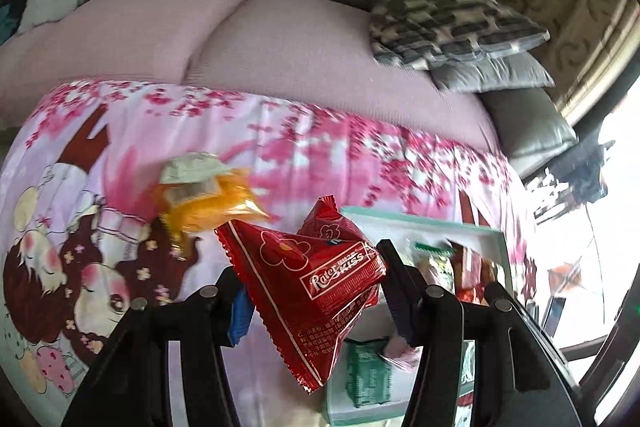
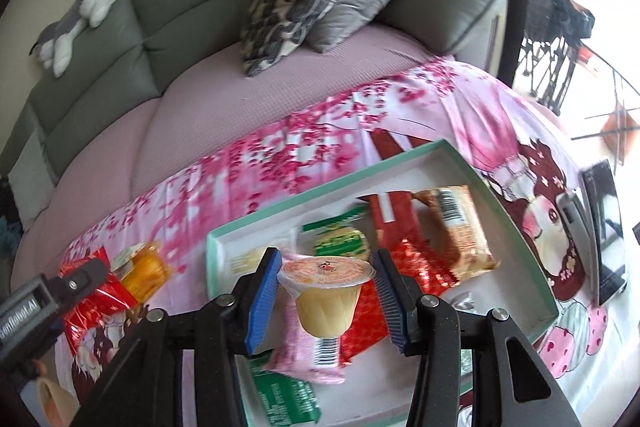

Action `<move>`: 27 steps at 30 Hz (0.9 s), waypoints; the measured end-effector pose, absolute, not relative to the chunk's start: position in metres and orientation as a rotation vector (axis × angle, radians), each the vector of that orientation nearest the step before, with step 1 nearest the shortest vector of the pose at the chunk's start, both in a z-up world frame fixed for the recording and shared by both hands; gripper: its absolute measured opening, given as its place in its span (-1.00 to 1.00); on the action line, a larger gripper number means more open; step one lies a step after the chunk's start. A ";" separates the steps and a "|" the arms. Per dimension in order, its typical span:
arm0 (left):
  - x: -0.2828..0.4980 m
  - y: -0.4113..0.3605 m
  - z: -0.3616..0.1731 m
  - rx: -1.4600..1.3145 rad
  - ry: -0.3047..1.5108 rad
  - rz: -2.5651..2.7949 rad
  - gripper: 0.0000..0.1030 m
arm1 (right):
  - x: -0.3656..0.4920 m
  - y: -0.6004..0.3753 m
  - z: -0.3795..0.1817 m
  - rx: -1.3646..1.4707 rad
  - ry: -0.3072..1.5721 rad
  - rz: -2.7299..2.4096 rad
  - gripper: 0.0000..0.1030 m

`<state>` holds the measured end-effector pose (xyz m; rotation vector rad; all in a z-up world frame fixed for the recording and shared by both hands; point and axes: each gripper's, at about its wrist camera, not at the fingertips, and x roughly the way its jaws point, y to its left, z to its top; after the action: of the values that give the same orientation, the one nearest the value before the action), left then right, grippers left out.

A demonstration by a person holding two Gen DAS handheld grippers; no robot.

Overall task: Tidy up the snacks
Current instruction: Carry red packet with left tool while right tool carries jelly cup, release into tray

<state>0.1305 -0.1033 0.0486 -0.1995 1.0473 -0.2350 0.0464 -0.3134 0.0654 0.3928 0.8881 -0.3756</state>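
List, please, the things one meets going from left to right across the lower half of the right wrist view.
Red snack packet in the left hand-held gripper → orange jelly cup on the cloth → yellow pudding cup in the right hand-held gripper → brown snack packet in the tray → dark device at the right edge.

Snacks part-sorted: two in my grip, others in and beside the tray.

I note a red packet [image 1: 320, 287] tilted, corner down, a yellow jelly cup [image 2: 326, 291] upright, lid sealed. The teal-rimmed tray [image 2: 320, 187] holds green, red, brown and pink packets; an orange packet [image 2: 146, 269] lies outside it on the cloth.
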 end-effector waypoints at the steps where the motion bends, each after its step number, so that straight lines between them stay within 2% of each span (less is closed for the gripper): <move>1: 0.130 -0.108 0.047 -0.191 1.053 -0.240 0.12 | 0.046 -0.317 0.065 0.396 0.888 -0.384 -0.03; 15: 0.126 -0.168 0.002 -0.032 1.194 -0.284 0.12 | 0.040 -0.346 0.044 0.439 0.953 -0.432 -0.02; 27: 0.130 -0.180 -0.008 -0.046 1.260 -0.340 0.12 | 0.040 -0.357 0.032 0.471 0.988 -0.442 -0.02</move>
<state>0.1300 -0.1797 -0.0082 -0.0458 1.2603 -0.3403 0.0396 -0.3566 0.0321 0.4709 0.9885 -0.4415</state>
